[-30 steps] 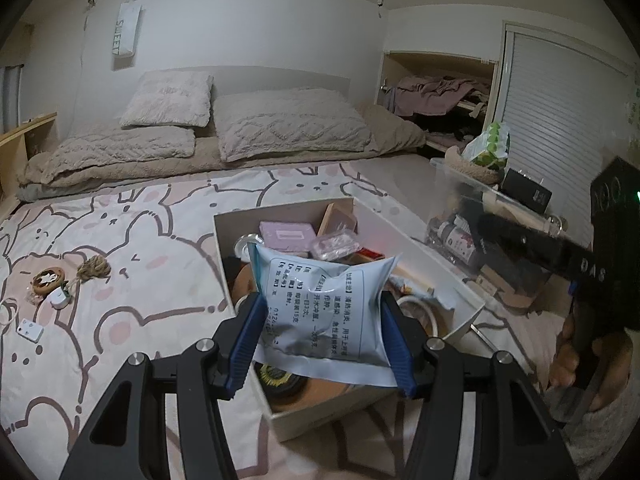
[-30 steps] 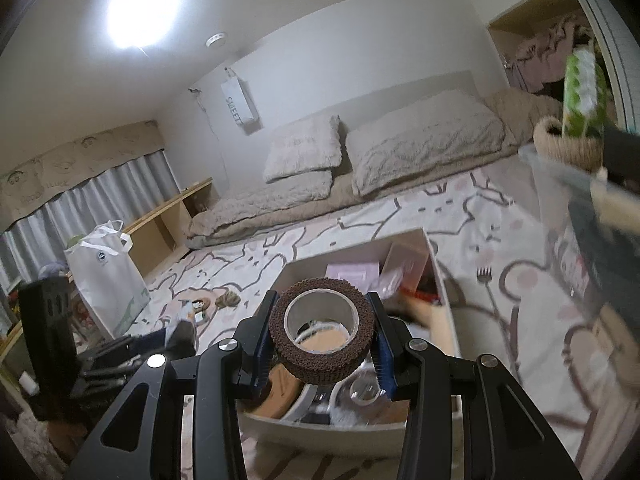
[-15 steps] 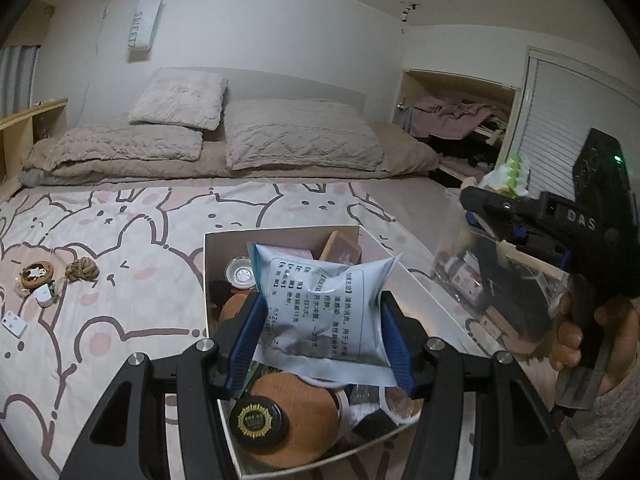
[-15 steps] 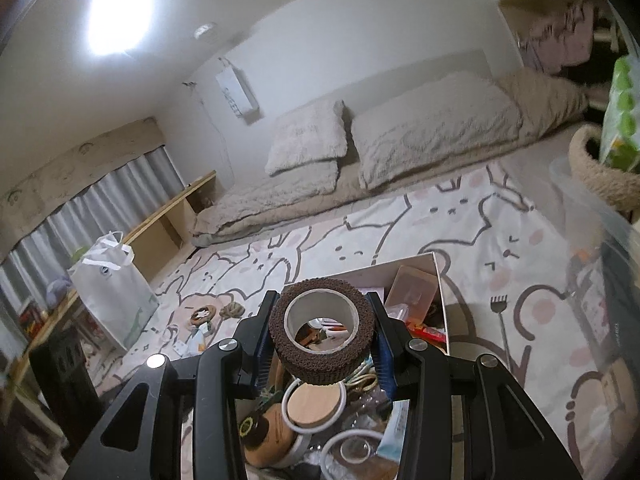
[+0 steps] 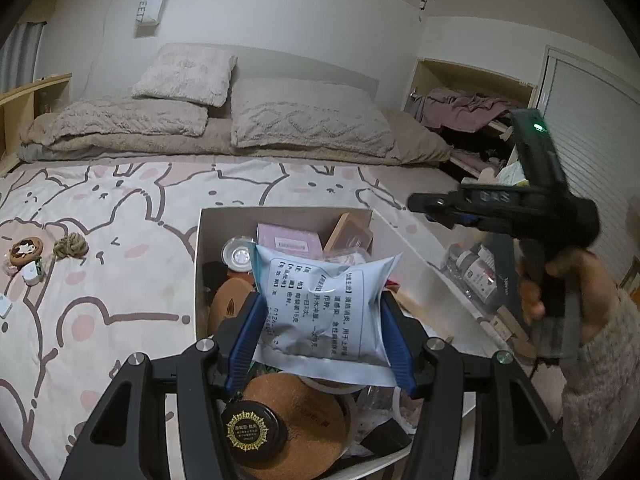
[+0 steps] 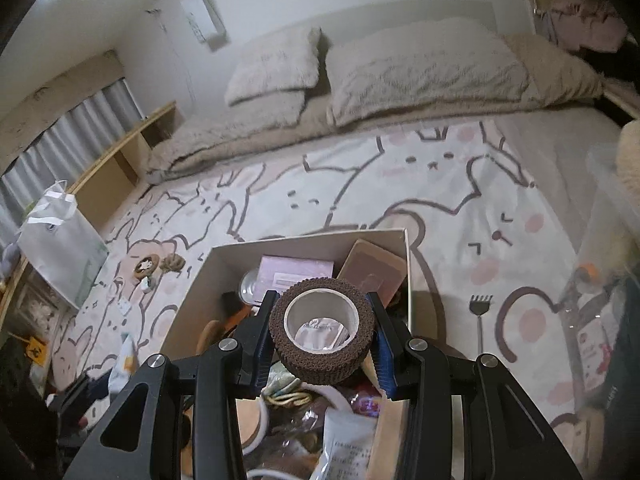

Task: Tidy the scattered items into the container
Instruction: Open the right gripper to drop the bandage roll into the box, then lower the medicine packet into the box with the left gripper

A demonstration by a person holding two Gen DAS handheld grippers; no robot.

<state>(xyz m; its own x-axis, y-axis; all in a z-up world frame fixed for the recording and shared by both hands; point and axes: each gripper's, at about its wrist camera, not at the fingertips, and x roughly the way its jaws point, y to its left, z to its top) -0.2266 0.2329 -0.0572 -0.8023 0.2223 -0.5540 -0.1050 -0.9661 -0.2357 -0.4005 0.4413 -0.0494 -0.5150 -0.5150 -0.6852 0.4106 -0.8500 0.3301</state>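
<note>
A white open box (image 5: 199, 248) sits on the bunny-print bedspread and is full of items; it also shows in the right wrist view (image 6: 192, 292). My left gripper (image 5: 320, 316) is shut on a pale blue printed sachet (image 5: 324, 304) and holds it over the box's near half. My right gripper (image 6: 322, 340) is shut on a brown roll of tape (image 6: 322, 338) and holds it above the box's middle. In the left wrist view the right gripper (image 5: 424, 204) shows side-on, above the box's right edge.
Small items lie on the bedspread left of the box: a round brown charm (image 5: 26, 249), a rope knot (image 5: 71, 245), a small white piece (image 5: 33, 273). A fork-shaped tool (image 6: 479, 320) lies right of the box. A clear bin (image 5: 476, 268) stands right. Pillows (image 5: 304, 120) are at the back.
Both grippers have moved forward over the box with their loads. The right gripper has tilted down so the box fills its lower view.
</note>
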